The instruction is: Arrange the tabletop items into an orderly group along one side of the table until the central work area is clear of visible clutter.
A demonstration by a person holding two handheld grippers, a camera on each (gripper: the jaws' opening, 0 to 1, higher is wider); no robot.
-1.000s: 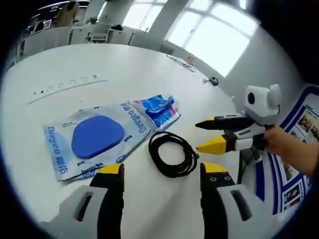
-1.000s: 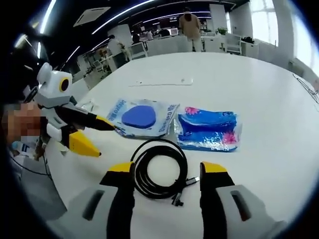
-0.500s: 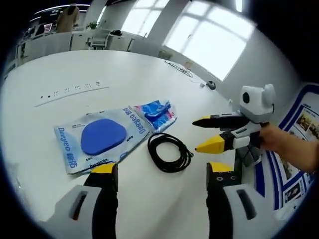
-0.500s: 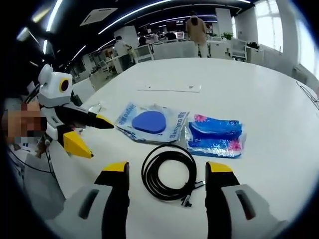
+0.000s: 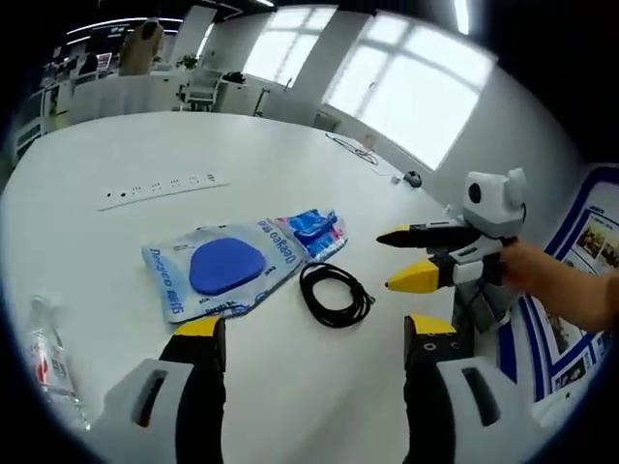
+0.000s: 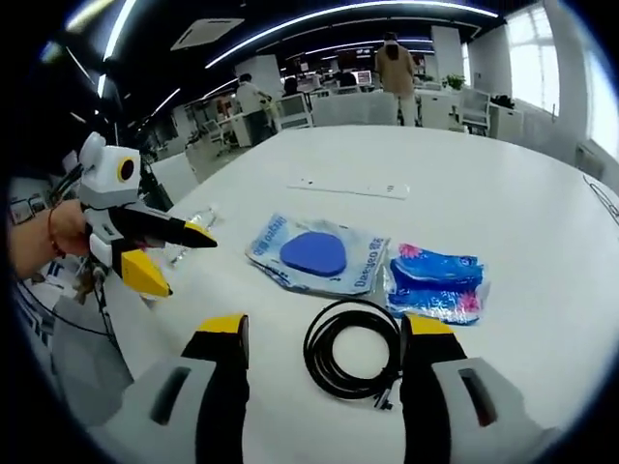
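Note:
On the white table [image 5: 116, 145] lies a clear packet with a blue oval pad [image 5: 227, 271], and a blue patterned packet [image 5: 314, 230] touches its far end. A black coiled cable [image 5: 334, 295] lies just beside them. My left gripper [image 5: 316, 333] stands open above the table's near side, holding nothing. My right gripper [image 5: 387, 261] comes in from the right, open, near the cable. In the right gripper view the cable [image 6: 353, 358] lies between my open right gripper's [image 6: 324, 329] fingers' line of sight, with the pad packet [image 6: 319, 253] and the blue packet [image 6: 437, 280] beyond. The left gripper [image 6: 189, 266] hangs open at the left.
A clear plastic bottle [image 5: 48, 362] lies near the table's edge at the left. A white power strip [image 5: 164, 187] is set in the table further back. A small dark object and thin cable [image 5: 414, 179] lie near the far edge. People and desks [image 6: 392, 68] are in the background.
Both cameras have drawn back, so the packets and cable look smaller. The bottle has come into the left gripper view. The table items have not moved.

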